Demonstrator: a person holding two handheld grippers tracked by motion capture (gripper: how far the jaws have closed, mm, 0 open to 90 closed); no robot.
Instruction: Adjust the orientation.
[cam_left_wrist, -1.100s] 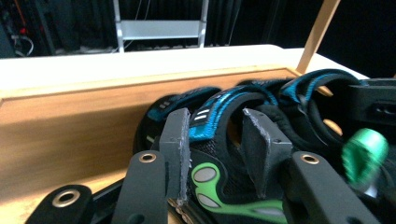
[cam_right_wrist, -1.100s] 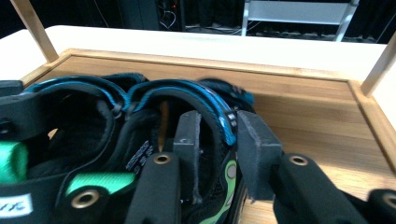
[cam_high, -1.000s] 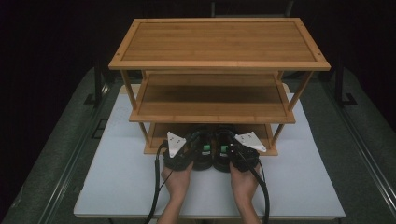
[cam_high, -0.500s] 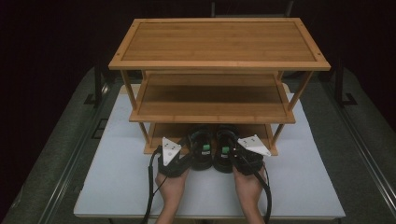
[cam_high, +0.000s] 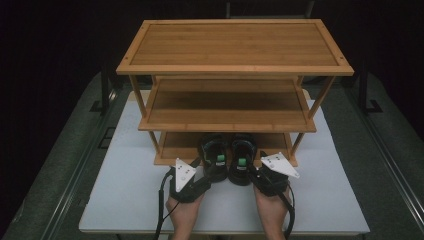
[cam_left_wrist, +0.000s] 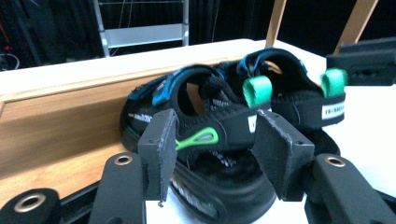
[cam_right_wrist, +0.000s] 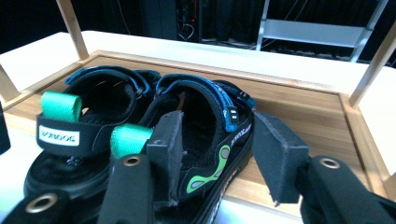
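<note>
Two black sandals with blue straps and green heel loops lie side by side, toes on the bottom shelf (cam_high: 175, 145) of a bamboo rack, heels out over the white table. The left sandal (cam_high: 215, 152) (cam_left_wrist: 201, 135) lies just beyond my left gripper (cam_high: 204, 176) (cam_left_wrist: 217, 154). The right sandal (cam_high: 243, 156) (cam_right_wrist: 201, 112) lies just beyond my right gripper (cam_high: 257, 175) (cam_right_wrist: 224, 154). Both grippers' jaws have just been opening. Their pads stand apart from the sandals' sides, pressing on nothing.
The three-shelf bamboo rack (cam_high: 235, 47) stands on a white table (cam_high: 125, 200); its middle shelf (cam_high: 225, 107) overhangs the sandals. Thin rack legs (cam_right_wrist: 74, 28) rise at the corners. Dark floor and metal frames surround the table.
Both grippers have drawn back toward the table's near edge and their jaws have spread off the sandals. The sandals stay on the bottom shelf.
</note>
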